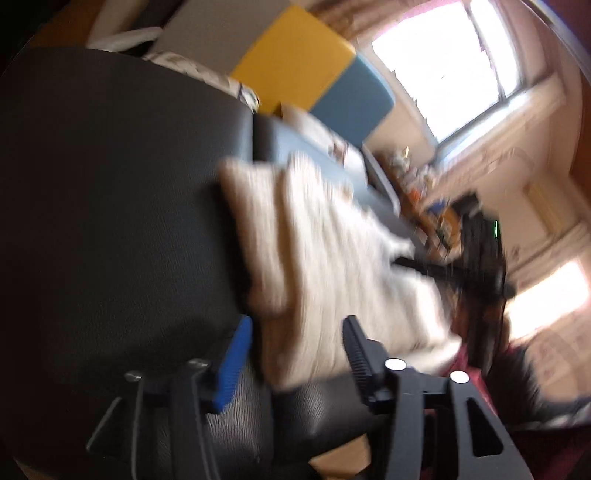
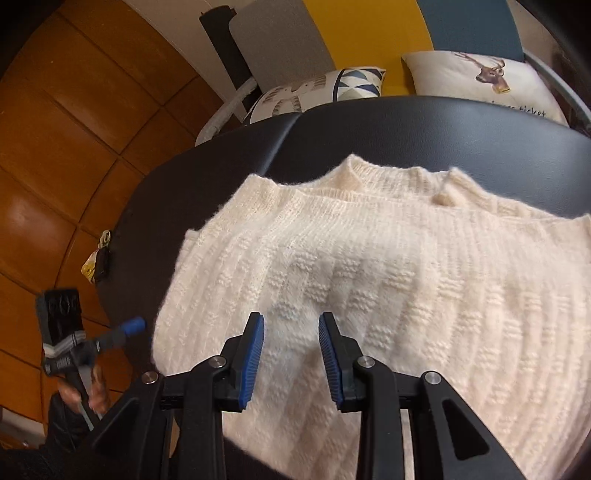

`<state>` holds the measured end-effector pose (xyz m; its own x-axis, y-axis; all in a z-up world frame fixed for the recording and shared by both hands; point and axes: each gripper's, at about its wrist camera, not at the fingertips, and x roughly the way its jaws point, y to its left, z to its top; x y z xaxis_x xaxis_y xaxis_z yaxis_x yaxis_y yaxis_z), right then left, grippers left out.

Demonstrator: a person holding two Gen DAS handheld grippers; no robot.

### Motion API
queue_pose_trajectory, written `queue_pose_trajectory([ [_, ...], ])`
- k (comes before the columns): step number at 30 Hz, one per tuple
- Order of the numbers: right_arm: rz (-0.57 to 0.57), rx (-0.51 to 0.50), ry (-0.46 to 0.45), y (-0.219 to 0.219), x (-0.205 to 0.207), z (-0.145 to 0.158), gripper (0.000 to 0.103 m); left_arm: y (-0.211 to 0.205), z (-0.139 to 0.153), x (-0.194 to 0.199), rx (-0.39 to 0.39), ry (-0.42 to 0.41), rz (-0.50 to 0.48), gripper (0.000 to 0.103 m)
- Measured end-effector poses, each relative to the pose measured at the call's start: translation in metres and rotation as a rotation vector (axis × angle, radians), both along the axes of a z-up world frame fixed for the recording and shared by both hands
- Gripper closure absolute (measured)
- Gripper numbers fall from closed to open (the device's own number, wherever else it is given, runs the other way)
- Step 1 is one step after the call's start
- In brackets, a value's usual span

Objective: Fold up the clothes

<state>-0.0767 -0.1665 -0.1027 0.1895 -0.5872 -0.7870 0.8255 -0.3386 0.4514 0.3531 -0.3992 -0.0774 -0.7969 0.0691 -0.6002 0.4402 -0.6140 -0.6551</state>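
**A:** Where is the garment?

**B:** A cream knitted sweater (image 2: 369, 266) lies spread on a black padded worktop (image 2: 406, 125). Its ribbed collar points away from the right wrist camera, towards two cushions: one with blue triangles (image 2: 321, 88), one with a deer print (image 2: 476, 81). Behind them stand yellow (image 2: 369, 33), grey and blue panels.

**A:** And the right gripper?

**B:** The right gripper (image 2: 291, 354) sits low over the near part of the sweater, its blue pads (image 2: 253, 354) partly apart. Knit shows in the gap between them, but I cannot tell whether the pads press a fold of it or merely hover above it.

**A:** The left one?

**B:** The left gripper (image 1: 295, 354) has its jaws open, one blue pad on the left and one black ribbed finger (image 1: 356, 347) on the right, well apart. The left wrist view is badly blurred. The near edge of the sweater (image 1: 332, 258) appears between and just beyond the fingers, with nothing pinched. In the right wrist view the same gripper (image 2: 129, 326) shows at the worktop's left edge, beside the sweater, held by a hand (image 2: 94, 387) over the wooden floor (image 2: 55, 147).

**A:** Anything else?

**B:** A bright window (image 1: 454, 62) fills the far corner of the left wrist view.
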Motion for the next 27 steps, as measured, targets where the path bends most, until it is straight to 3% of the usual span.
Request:
queue_pose_trajectory([
  [4, -0.047, 0.028, 0.022, 0.020, -0.009, -0.004, 0.072, -0.028, 0.001, -0.008, 0.037, 0.005, 0.029, 0.037],
  [8, -0.090, 0.028, -0.017, 0.040, -0.019, -0.012, 0.072, -0.049, -0.014, -0.025, 0.149, 0.019, 0.001, 0.033],
  [12, -0.130, 0.024, -0.034, 0.055, -0.028, -0.013, 0.072, -0.064, -0.022, -0.042, 0.194, -0.019, 0.001, 0.031],
  [23, -0.172, 0.025, -0.027, 0.068, -0.038, -0.013, 0.072, -0.077, -0.025, -0.084, 0.233, -0.001, -0.056, 0.024],
  [27, -0.199, 0.033, 0.009, 0.080, -0.047, -0.006, 0.072, -0.074, -0.023, -0.093, 0.211, -0.010, -0.081, 0.025],
])
